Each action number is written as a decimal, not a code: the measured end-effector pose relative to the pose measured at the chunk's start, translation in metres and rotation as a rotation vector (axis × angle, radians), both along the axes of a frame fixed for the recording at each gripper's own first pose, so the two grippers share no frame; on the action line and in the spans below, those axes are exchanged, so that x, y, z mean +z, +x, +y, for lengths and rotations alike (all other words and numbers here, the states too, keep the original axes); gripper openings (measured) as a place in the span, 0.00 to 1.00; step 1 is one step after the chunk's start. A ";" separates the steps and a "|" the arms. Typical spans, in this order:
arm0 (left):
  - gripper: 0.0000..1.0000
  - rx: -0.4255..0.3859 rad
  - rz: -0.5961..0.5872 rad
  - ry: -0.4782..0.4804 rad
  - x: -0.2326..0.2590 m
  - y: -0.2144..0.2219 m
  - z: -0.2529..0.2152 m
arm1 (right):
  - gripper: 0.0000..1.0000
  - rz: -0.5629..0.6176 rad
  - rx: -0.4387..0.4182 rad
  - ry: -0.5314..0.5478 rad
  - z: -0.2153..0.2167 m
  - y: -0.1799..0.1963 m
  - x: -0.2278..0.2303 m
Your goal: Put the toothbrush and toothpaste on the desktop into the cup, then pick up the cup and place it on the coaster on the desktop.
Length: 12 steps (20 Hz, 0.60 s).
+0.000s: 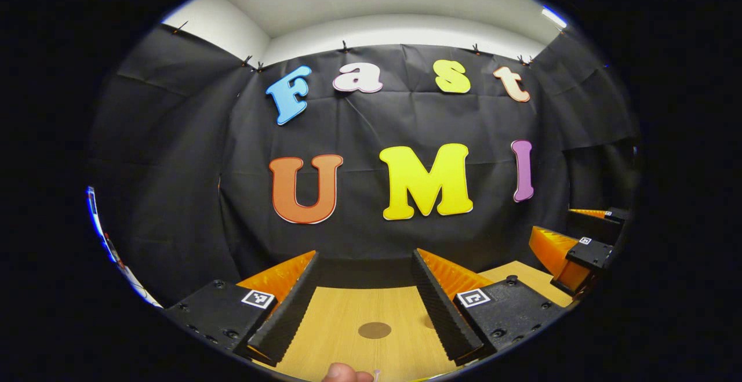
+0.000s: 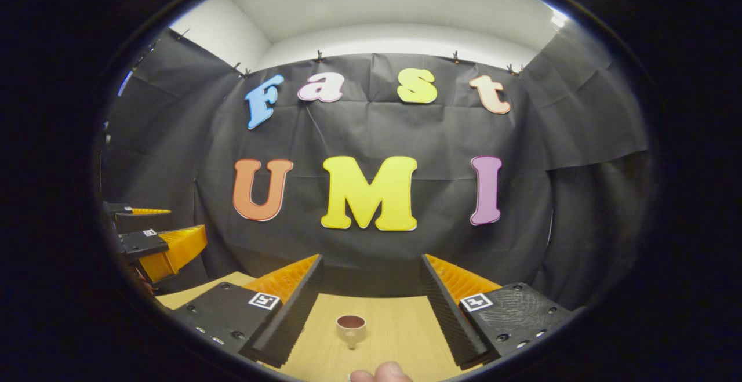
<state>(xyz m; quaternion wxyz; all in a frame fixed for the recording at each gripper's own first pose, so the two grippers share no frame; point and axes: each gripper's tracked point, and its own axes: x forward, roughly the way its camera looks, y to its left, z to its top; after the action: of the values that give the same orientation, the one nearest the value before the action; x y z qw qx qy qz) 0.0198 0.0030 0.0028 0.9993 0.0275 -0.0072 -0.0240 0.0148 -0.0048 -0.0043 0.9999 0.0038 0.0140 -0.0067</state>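
We hold both tools level over the tabletop [image 1: 348,318], facing the booth wall. The left tool [image 1: 365,306] has its jaws spread wide with nothing between them; ahead of it, on the bare wood, lies the coaster [image 1: 374,330], a flat dark disc. The right tool [image 2: 371,312] is equally wide open and empty, and the cup [image 2: 351,328] stands upright on the tabletop just in front of it, centred between its fingers and touching neither. We cannot see the toothbrush or toothpaste, so we judge nothing has gone into the cup yet. A fingertip [image 2: 385,372] shows at the bottom edge of the right gripper view. To start well, we tip each tool down to find the two items first, leave the cup standing where it is, and approach whichever item lies nearer across its narrow width, keeping the jaws wide until they straddle it
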 end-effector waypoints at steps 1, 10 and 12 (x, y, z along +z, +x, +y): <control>0.98 0.002 -0.010 0.004 0.002 0.001 0.003 | 0.96 0.000 -0.005 0.003 -0.001 0.000 -0.001; 0.98 -0.013 -0.019 -0.002 0.000 0.015 0.004 | 0.96 0.048 -0.005 0.004 -0.002 0.006 -0.014; 0.98 0.000 0.000 -0.028 -0.009 0.017 0.002 | 0.96 0.062 -0.006 0.001 -0.006 0.005 -0.019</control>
<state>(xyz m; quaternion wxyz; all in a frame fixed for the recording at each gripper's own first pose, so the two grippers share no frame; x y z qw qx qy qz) 0.0372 0.0046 -0.0061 0.9996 0.0135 -0.0077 -0.0237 0.0194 -0.0113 -0.0238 0.9989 0.0040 0.0452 -0.0099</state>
